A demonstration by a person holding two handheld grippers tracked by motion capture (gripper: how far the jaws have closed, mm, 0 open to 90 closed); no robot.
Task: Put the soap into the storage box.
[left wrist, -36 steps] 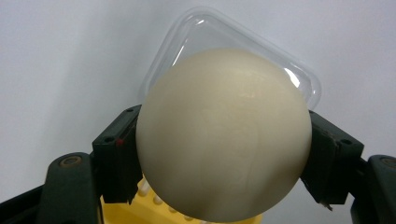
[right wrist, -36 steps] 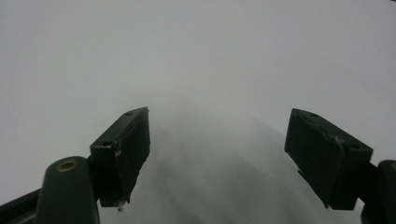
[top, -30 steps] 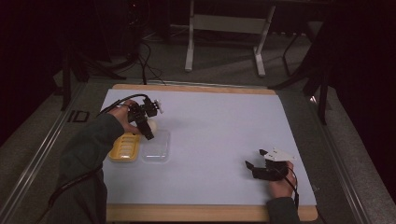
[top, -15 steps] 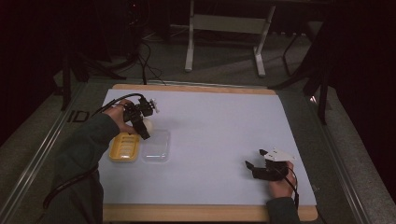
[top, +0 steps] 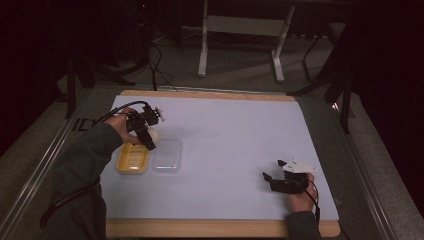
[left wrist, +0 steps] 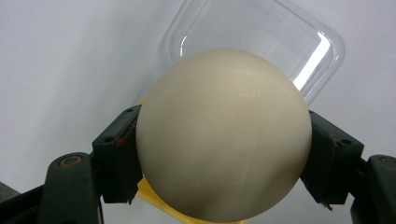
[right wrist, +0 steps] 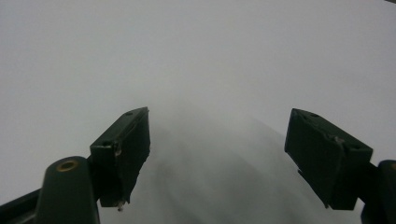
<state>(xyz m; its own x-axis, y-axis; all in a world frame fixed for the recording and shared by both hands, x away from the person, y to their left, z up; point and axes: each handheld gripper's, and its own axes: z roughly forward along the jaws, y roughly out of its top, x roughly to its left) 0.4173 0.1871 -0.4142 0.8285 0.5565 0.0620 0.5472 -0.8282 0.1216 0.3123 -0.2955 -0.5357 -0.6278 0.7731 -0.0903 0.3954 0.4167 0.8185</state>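
Clamped from both sides between the left gripper (left wrist: pixel 224 154) jaws: a cream ball (left wrist: pixel 224 135), lifted at the left of the high view above the yellow tray (top: pixel 133 159) and clear lid (top: pixel 166 155). Pickup done, placing left. Spread wide and empty at lower right, the right gripper (top: pixel 276 176).

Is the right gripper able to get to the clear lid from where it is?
Probably yes. The right gripper rests open on bare mat, and nothing lies between it and the clear lid. The left gripper holding the white ball hovers just beside that lid, so it might crowd things.
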